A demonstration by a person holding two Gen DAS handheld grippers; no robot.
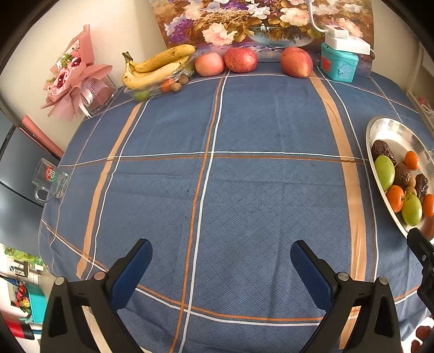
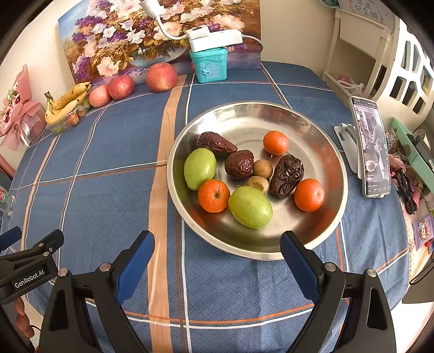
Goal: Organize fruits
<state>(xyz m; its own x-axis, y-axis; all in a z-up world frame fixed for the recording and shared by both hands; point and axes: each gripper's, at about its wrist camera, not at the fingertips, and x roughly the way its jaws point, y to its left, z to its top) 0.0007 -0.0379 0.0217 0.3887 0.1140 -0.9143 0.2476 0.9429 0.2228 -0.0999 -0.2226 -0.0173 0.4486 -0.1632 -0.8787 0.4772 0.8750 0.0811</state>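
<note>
Both grippers, left point(image 1: 221, 267) and right point(image 2: 217, 260), hung spread wide and empty over the tablecloth point(image 1: 244, 190). Only the right wrist view showed the whole metal dish point(image 2: 320, 141) of fruit and a phone point(image 2: 371, 146); the left caught just its edge.

- "GenRobot.AI" reads in white letters on the black body of the left gripper point(image 2: 10, 239), lower left of the right wrist view.
- Chinese characters on a sign point(image 2: 364, 12), upper right, too blurred to read.
</note>
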